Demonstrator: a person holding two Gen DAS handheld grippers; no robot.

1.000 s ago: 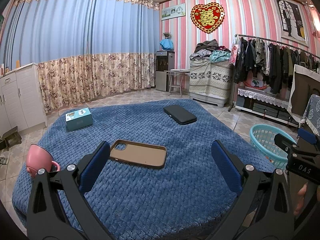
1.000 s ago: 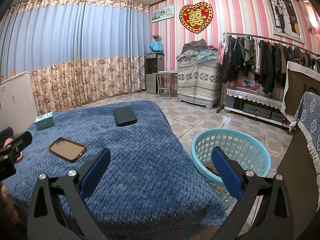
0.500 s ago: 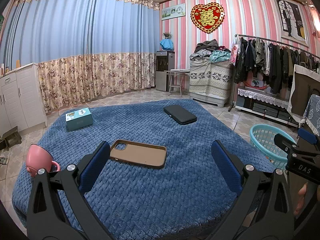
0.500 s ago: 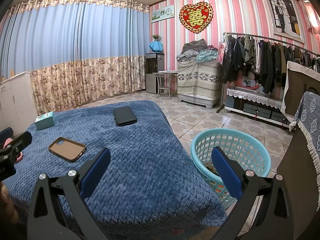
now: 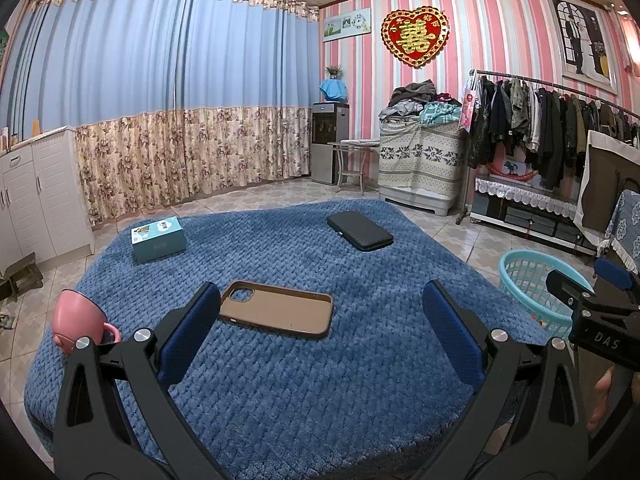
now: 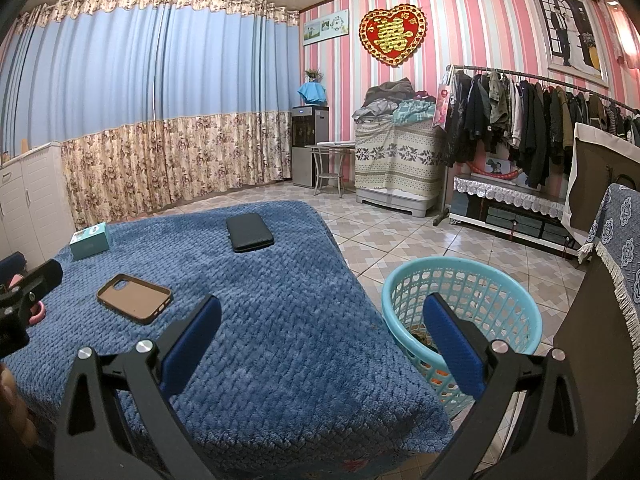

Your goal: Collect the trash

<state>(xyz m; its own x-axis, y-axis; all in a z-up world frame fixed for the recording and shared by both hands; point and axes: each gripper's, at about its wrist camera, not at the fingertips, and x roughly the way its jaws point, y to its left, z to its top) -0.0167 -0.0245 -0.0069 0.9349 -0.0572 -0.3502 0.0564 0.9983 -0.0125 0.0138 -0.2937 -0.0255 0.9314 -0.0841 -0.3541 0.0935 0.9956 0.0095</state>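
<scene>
Beside the blue-blanketed tabletop, on the tiled floor, stands the turquoise basket, with trash visible at its bottom behind the right gripper's right finger. Both grippers are level, empty, fingers spread wide. The left gripper hovers over the near tabletop edge, the brown phone case lying between and just beyond its fingers. A black case and teal box lie farther back. Only the left view shows the pink cup fully; only the right view shows the basket's interior.
</scene>
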